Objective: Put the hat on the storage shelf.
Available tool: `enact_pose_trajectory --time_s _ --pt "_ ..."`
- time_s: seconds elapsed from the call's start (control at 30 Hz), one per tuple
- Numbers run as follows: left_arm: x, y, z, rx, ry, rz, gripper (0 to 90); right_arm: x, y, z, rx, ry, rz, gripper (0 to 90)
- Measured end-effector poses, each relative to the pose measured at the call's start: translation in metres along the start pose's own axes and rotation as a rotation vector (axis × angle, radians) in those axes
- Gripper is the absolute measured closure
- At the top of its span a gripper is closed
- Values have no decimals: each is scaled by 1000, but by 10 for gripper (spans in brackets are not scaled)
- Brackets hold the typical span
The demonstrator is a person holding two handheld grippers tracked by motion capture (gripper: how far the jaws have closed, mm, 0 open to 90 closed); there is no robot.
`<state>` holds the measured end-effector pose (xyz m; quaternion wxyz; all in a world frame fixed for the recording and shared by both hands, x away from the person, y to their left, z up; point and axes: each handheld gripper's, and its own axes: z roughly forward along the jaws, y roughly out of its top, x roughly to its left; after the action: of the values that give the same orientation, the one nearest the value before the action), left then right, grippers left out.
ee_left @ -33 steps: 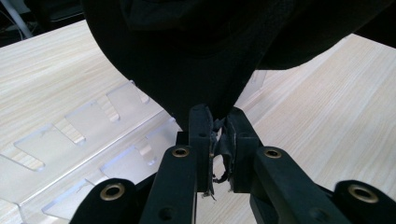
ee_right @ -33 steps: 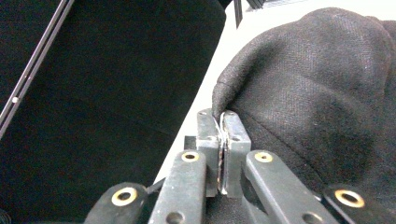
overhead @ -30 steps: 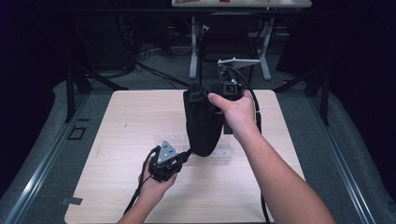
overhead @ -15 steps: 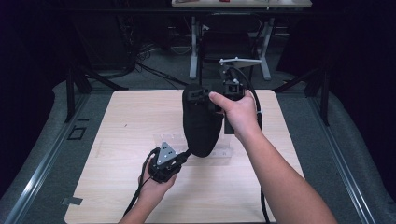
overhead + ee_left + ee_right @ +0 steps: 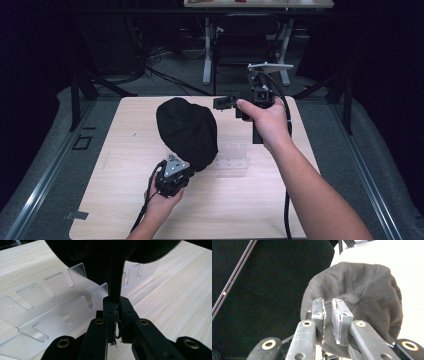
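A black fabric cap [image 5: 187,130] rests over the middle of the wooden table [image 5: 115,205], slumped to the left. My left gripper [image 5: 175,160] is at the cap's near edge and is shut on a strip of its fabric; in the left gripper view the black cloth [image 5: 110,255] runs down into the pinch of the gripper [image 5: 116,303]. My right gripper [image 5: 223,102] hovers to the right of the cap and above it, apart from it. In the right gripper view this gripper [image 5: 327,303] stands slightly open with nothing between its fingers, and the cap [image 5: 367,287] lies beyond them.
A clear acrylic rack [image 5: 234,157] with slotted walls lies flat on the table right of the cap, reaching under it [image 5: 50,297]. Table legs and cables [image 5: 210,55] stand on the dark floor beyond the far edge. Metal rails run along both sides.
My right gripper has let go of the cap's top and drawn away to the right. The cap, earlier held up tall and narrow, has dropped and spread leftwards. The left gripper has kept its hold.
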<state>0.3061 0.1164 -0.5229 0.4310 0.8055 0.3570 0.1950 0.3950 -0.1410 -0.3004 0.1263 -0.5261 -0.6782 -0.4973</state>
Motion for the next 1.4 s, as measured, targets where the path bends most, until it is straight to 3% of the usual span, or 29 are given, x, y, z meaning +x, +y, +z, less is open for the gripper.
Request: enact_pose_trajectory --time_s 0.07,0.13,0.37,0.4,0.43,0.83,1.03,1.13,1.4 --pt "-2 -1 1 9 9 24 860 -3 0 -2 -5 -3 7 800" --pt "-2 -4 2 13 8 20 860 -5 0 -5 -14 -2 13 799" --pt "2 -15 2 4 1 -5 858 -13 -2 -25 -38 -26 17 796" --pt "2 -16 1 1 19 -22 857 -15 -2 -28 -45 -33 22 795" --pt "4 -18 2 -8 -5 -34 855 -20 -4 -34 -47 -44 30 794" --pt "7 -22 1 -24 -10 -59 835 -30 -8 -47 -57 -80 31 785" --pt "10 -23 -4 -30 1 -72 728 -32 -11 -51 -67 -102 22 785" --pt "12 -24 -8 -35 5 -103 690 -32 -12 -54 -72 -112 17 778" --pt "22 -25 -24 -51 -3 -137 579 -31 -18 -61 -71 -157 -10 769"
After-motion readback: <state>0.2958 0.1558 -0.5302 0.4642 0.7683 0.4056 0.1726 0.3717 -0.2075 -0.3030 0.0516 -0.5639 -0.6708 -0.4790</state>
